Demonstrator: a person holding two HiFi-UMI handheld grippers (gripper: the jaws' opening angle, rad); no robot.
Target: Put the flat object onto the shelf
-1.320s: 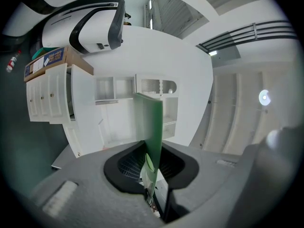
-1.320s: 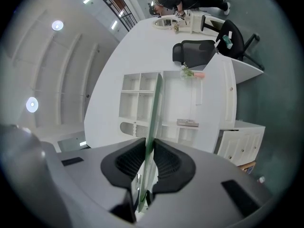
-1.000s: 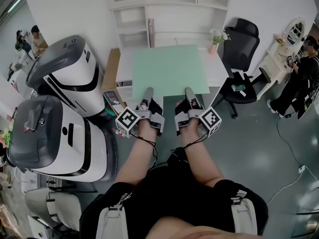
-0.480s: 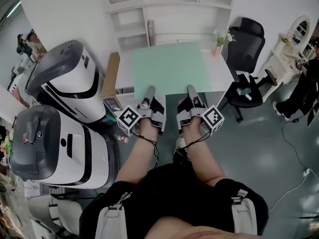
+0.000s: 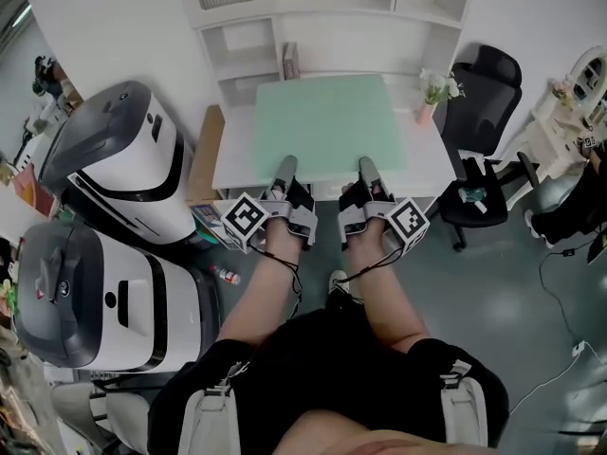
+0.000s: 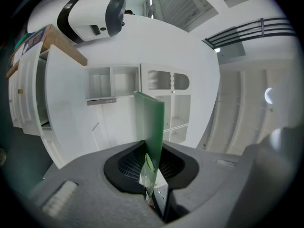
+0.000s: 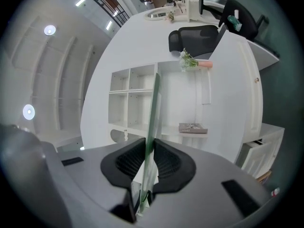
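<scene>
Fingers of left gripper (image 5: 285,166) and right gripper (image 5: 366,165) are clamped on 1 edge of the green board (image 5: 322,121), so it is held level for the shelf (image 5: 327,41).

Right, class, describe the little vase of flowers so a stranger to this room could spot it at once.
Find the white desk below the wall shelves. At its back right corner, beside the black chair, stands a small pink vase. It alone holds flowers; the green board nearby is flat and plain.
</scene>
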